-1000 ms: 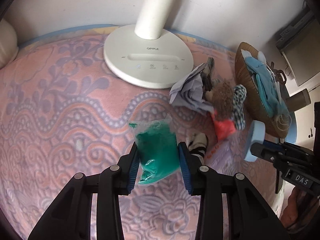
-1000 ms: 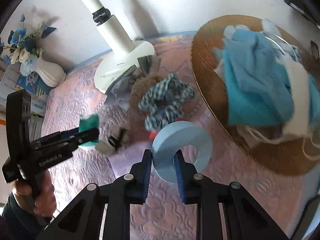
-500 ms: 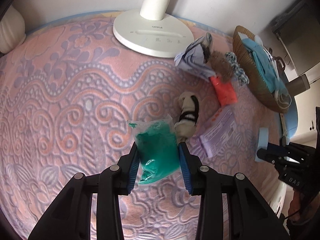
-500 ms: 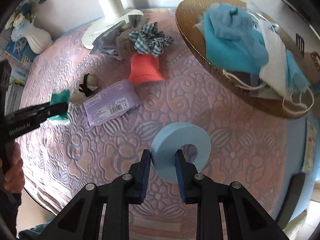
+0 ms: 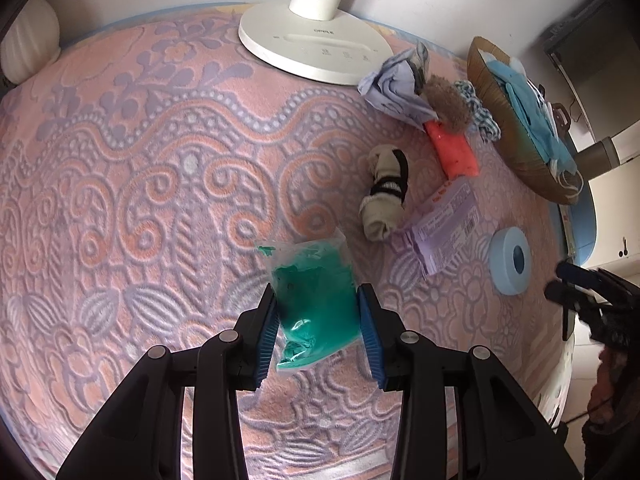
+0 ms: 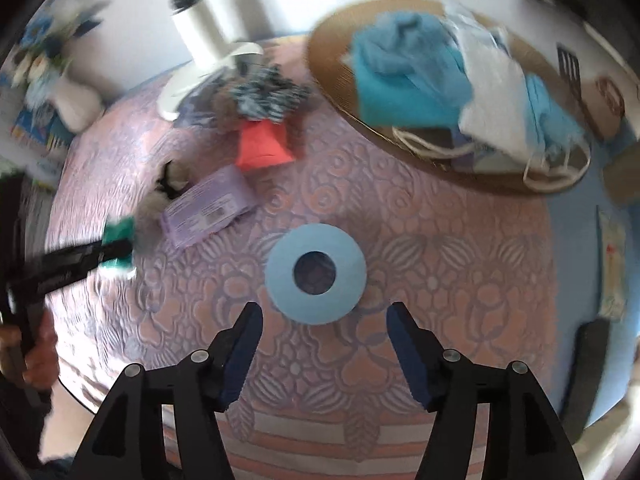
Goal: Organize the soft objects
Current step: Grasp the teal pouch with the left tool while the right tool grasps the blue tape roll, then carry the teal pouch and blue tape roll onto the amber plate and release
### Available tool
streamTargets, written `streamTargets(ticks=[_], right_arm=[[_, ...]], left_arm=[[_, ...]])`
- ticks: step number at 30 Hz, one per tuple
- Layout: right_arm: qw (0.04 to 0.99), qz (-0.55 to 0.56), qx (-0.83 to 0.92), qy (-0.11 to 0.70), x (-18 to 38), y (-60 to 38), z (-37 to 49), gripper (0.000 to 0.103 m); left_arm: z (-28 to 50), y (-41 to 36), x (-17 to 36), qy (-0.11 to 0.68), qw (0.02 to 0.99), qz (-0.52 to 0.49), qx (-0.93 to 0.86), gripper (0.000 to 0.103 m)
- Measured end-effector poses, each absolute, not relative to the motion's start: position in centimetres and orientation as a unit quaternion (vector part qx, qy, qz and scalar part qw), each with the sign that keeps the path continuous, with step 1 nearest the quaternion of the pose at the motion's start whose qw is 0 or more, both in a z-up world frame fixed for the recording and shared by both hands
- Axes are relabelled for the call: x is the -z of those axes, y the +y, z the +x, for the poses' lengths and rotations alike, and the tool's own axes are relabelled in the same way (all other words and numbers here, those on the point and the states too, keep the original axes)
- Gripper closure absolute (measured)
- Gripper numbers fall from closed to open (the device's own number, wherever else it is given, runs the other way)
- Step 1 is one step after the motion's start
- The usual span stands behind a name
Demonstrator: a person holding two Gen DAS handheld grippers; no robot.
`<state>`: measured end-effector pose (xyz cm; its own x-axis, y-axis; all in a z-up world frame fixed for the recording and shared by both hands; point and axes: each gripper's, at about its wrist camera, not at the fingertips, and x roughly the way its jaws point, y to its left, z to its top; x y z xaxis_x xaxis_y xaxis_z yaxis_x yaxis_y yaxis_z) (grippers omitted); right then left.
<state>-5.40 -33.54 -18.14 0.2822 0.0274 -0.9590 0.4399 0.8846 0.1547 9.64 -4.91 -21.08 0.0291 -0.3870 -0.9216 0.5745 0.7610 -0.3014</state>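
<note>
The left hand-held gripper [image 5: 318, 334] pinches a clear bag of green stuff [image 5: 316, 300] between its blue pads above the patterned pink-and-lilac cloth [image 5: 140, 200] on the worktop, while the right hand-held gripper [image 6: 324, 340] has its jaws opening with nothing between them, the pale blue foam ring [image 6: 316, 273] lying flat on the cloth just ahead of the fingertips. Further out sit a lilac packet [image 5: 442, 226], a rolled cream sock [image 5: 385, 192], an orange pouch [image 5: 452, 148] and a checked scrunchie [image 6: 268, 94] near the white lamp base [image 5: 316, 50]. The woven basket [image 6: 332, 80] of blue cloths stands beyond them.
</note>
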Motion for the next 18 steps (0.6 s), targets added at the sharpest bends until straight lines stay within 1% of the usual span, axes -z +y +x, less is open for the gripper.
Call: streamTargets(ticks=[5,9,13,15,16,18], right_arm=[[0.762,0.26,0.155,0.573,20.0,-35.6,-4.9,0.041],[0.757,0.28,0.147,0.571,20.8,-36.3,-4.4,0.048],[0.741,0.283,0.156,0.588,22.4,-36.5,-3.5,0.06],[0.743,0.276,0.166,0.587,22.5,-36.6,-3.5,0.069],[0.745,0.271,0.166,0.586,22.4,-36.6,-3.3,0.08],[0.749,0.272,0.162,0.582,21.8,-36.6,-3.5,0.081]], left_arm=[[8.7,-5.5,20.8,0.606,0.713,0.09,0.34,0.067],[7.9,-6.0,20.6,0.605,0.711,0.097,0.345,0.067],[7.5,-6.6,20.5,0.605,0.71,0.099,0.347,0.067],[7.5,-6.9,20.4,0.604,0.71,0.099,0.348,0.067],[7.4,-7.3,20.3,0.604,0.711,0.099,0.347,0.067],[7.3,-7.7,19.9,0.601,0.713,0.097,0.348,0.067]])
